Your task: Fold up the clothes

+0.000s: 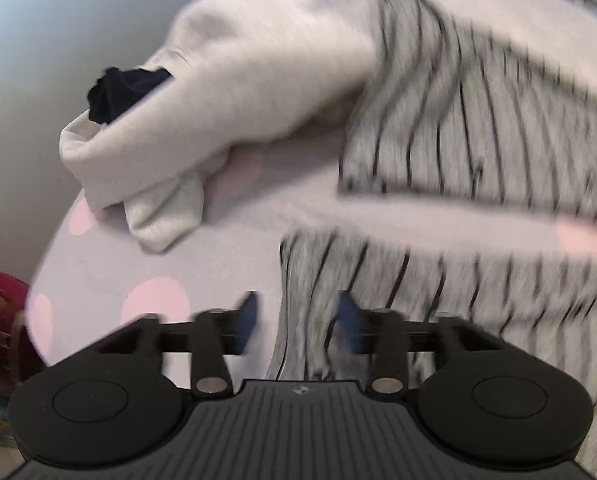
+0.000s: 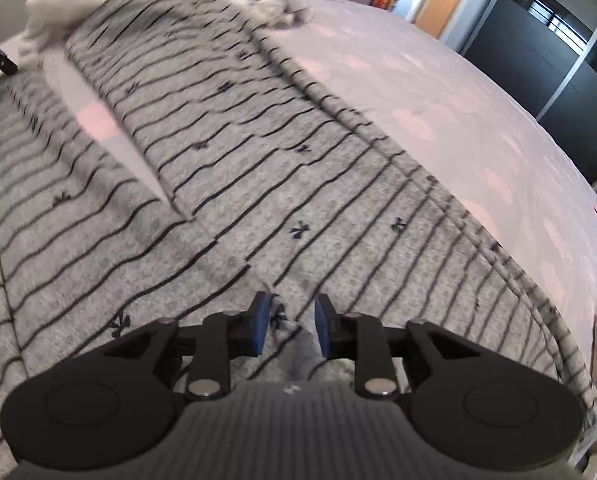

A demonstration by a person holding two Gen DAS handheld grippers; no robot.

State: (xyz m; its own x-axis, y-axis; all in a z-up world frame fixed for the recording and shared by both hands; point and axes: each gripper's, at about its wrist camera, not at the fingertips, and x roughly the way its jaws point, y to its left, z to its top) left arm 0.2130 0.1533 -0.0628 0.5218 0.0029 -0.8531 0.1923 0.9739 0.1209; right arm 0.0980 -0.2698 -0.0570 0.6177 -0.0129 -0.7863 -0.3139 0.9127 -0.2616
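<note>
Garment: your grey striped trousers (image 2: 258,168) lay flat, legs apart.
Left gripper (image 1: 296,322): spread over fabric.
Right gripper (image 2: 291,326): spread, pads clear.

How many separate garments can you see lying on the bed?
3, maybe more hidden. Striped grey pants spread beneath both grippers, a cream sweatshirt beyond them near the bed's edge, and a dark navy piece poking out from under it.

Grey black-striped trousers (image 2: 226,168) spread flat, legs apart, cream sweatshirt (image 1: 234,92) rumpled beside them
</note>
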